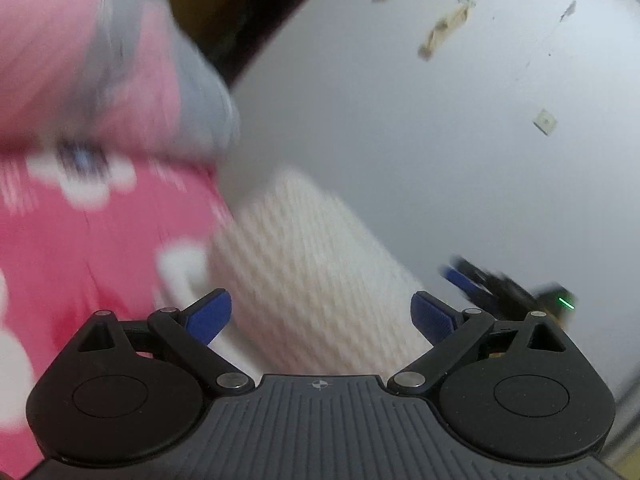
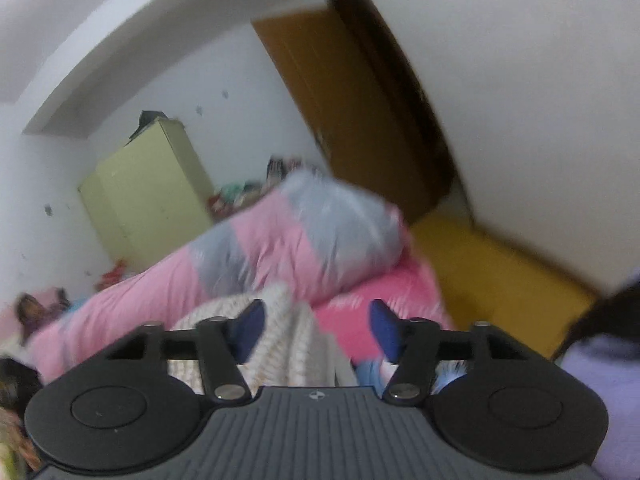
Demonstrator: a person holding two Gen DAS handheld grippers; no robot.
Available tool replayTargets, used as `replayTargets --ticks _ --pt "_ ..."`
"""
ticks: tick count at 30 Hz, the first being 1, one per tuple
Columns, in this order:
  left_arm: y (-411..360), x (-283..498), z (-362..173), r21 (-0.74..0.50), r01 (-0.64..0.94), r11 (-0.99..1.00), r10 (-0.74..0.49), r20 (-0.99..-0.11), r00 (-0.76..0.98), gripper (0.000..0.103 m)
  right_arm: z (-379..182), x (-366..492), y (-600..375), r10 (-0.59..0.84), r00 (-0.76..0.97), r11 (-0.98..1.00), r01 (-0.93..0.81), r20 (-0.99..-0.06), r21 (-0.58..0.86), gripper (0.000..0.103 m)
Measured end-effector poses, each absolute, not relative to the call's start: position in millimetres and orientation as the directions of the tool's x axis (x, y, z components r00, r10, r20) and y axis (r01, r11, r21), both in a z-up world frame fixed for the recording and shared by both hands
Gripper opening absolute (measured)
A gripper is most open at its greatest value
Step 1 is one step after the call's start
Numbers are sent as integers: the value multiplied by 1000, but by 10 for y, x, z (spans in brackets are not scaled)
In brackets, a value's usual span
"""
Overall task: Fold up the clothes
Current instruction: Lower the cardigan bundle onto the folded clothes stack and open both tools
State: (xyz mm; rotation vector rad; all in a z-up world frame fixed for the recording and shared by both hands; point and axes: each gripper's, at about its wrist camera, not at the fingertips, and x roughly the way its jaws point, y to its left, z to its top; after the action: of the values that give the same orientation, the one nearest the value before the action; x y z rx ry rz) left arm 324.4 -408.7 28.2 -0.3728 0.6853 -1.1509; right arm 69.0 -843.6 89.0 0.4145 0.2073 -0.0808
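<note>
Your left gripper (image 1: pixel 320 316) filled the frame's bottom, jaws wide and empty, the cream knit (image 1: pixel 316 272) just beyond them at centre. Your right gripper (image 2: pixel 316 328) also had its jaws parted, gripping nothing; the knit sat lower centre on the pink bed (image 2: pixel 360 304), probably for a fresh grasp.

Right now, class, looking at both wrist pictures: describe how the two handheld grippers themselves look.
The left gripper and right gripper match: black linkage arms with silver pivot pins, two round black discs, a ribbed dark grey body with a small crosshair mark, and blue fingertip pads. No cables show.
</note>
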Motion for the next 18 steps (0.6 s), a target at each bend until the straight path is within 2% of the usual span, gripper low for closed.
replayTargets --ticks 2,4,6,9,10,12,15,18 --pt "-4266 3320 409 -552 735 394 -916 -301 265 97 964 693 -8137 -44 979 936 110 -200 335 37" --pt "-4549 3298 484 -444 786 431 -896 -318 311 97 971 725 -7840 -53 978 957 108 -200 271 27" --pt "-4857 3213 458 -297 828 475 -864 -336 375 97 865 806 -7633 -132 961 959 186 -244 215 18" --pt "-5283 3196 111 -114 814 569 -759 -454 467 97 437 1059 -7596 -259 893 926 338 -368 170 17" --pt "-5342 3221 1 -95 808 582 -741 -470 479 98 268 1126 -7640 -267 881 913 361 -391 189 17" --pt "-5354 3297 -135 -135 792 595 -738 -483 472 98 74 1193 -7720 -270 878 891 384 -396 242 17" --pt "-5324 3368 -134 -183 779 600 -746 -481 461 98 112 1199 -7798 -256 893 869 381 -372 316 17" --pt "-5281 3341 -53 -184 773 607 -746 -465 476 98 317 892 -7791 -294 918 820 386 -267 422 18"
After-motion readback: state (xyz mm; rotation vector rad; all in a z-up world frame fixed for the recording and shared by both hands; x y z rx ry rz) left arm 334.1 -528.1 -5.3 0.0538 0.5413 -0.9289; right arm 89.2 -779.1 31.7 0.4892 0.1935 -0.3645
